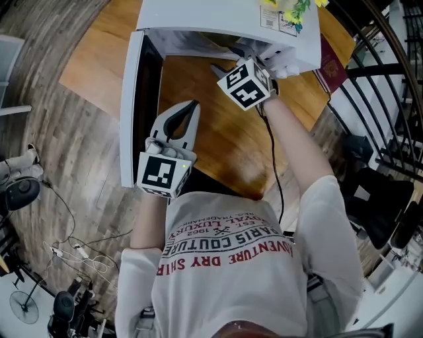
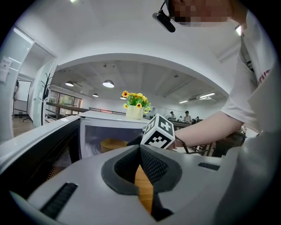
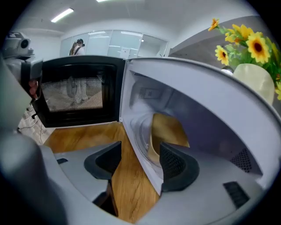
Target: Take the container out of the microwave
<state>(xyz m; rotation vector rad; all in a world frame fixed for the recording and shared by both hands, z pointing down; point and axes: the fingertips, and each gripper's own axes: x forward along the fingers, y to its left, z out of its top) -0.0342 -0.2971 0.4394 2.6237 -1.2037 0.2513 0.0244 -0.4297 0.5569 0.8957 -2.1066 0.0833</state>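
Note:
The white microwave [image 1: 225, 16] stands on a wooden table with its door [image 1: 135, 105] swung open to the left. A tan, wood-coloured container [image 3: 167, 129] sits inside on the turntable; in the left gripper view the container [image 2: 112, 144] shows through the opening. My right gripper [image 3: 140, 146] is open at the mouth of the cavity, its right finger [image 3: 175, 165] just in front of the container, not touching it. From the head view the right gripper [image 1: 230, 58] reaches under the microwave's top, which hides the container. My left gripper [image 1: 188, 109] is shut and empty, held over the table beside the door.
A vase of yellow flowers [image 3: 254, 70] stands on top of the microwave. A red booklet [image 1: 330, 66] lies on the wooden table [image 1: 218, 152] to the right. Black railings [image 1: 390, 79] run along the right; cables and gear [image 1: 73, 251] lie on the floor at left.

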